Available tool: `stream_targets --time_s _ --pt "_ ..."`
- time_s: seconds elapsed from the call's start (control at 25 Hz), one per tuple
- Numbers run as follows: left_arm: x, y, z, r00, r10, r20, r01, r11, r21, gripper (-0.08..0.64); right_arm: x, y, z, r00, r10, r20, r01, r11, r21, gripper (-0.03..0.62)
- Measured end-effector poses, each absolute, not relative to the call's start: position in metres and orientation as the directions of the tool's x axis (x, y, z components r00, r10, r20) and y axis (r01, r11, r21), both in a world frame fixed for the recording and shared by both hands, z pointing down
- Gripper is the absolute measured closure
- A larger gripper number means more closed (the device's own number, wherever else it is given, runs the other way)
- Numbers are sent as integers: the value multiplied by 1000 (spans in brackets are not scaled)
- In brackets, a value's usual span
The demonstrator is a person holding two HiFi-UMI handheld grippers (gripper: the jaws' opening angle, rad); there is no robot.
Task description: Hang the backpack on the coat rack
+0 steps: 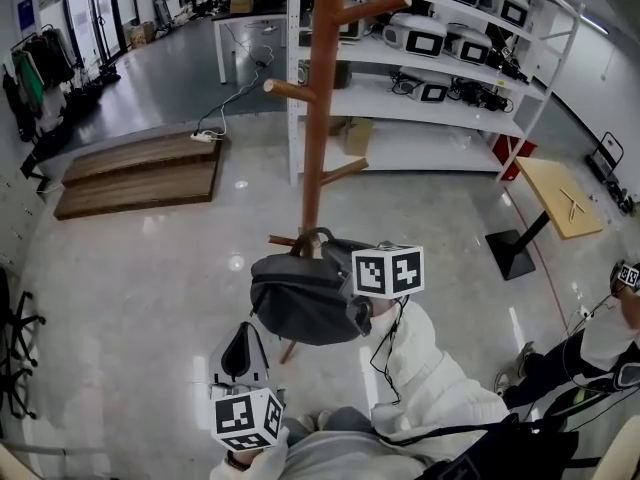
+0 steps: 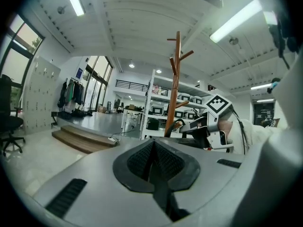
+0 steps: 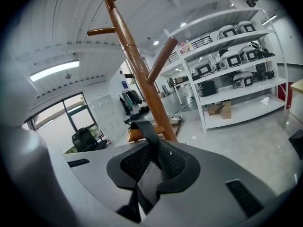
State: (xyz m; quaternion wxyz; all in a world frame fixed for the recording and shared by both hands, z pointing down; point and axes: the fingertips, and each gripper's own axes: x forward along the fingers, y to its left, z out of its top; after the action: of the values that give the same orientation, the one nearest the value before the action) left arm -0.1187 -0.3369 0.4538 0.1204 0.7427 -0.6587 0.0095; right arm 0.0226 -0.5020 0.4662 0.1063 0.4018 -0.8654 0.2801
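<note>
The dark grey backpack [image 1: 305, 298] hangs in the air in front of the wooden coat rack [image 1: 318, 98], low on the pole. My right gripper [image 1: 352, 298] is shut on its black top strap [image 3: 147, 138]. The strap loop [image 1: 312, 240] stands just at the tip of a low peg [image 1: 283, 239]; that peg [image 3: 141, 133] shows right behind the strap in the right gripper view, with the pole [image 3: 137, 65] rising above it. My left gripper [image 1: 243, 356] is lower left of the backpack, apart from it, its jaws [image 2: 154, 162] shut with nothing in them.
White shelves [image 1: 450, 58] with devices stand behind the rack. A low wooden platform [image 1: 140, 173] lies at the left, a small table [image 1: 560, 198] at the right. Another person [image 1: 610, 348] crouches at the far right. An office chair [image 1: 15, 338] is at the left edge.
</note>
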Motion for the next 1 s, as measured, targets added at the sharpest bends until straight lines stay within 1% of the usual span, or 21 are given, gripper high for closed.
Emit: stream_targets --time_s 0.44,0.72,1.0 --pt "-125 -341 458 105 -978 181 -981 -72 179 572 14 -517 483 -651 -619 439 -759 526 -383 541" --pt "-136 -336 462 64 -981 184 -984 -31 174 572 11 -524 493 -639 -629 443 -769 520 -371 541" --pt "-133 -337 464 65 -978 198 -986 -32 165 572 13 -530 502 -622 -640 451 -783 503 -366 541"
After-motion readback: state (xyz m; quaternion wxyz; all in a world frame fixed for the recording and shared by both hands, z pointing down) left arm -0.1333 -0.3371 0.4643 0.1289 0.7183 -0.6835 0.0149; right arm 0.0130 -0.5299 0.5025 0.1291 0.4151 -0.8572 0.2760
